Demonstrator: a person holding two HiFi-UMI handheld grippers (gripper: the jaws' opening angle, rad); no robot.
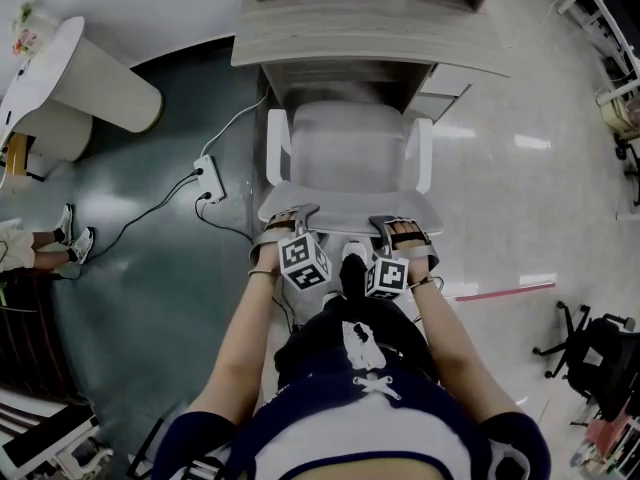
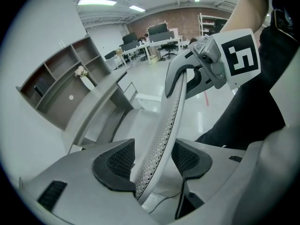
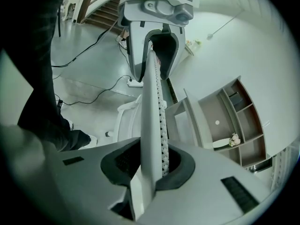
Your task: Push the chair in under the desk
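White perforated chair, pale grey wood-grain desk

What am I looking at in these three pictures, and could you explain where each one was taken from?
There is no robot here: a person stands behind a chair, holding a two-jaw gripping tool in each hand. The head view comes from a camera on the person's head. It looks steeply down at the chair, the desk ahead of it and a power strip on the floor. The other two pictures come from cameras riding on the tools, each looking along its own jaws. The left gripper has the top edge of the backrest between its jaws, but they stand wide and do not clamp it. The right gripper is closed on that same edge.
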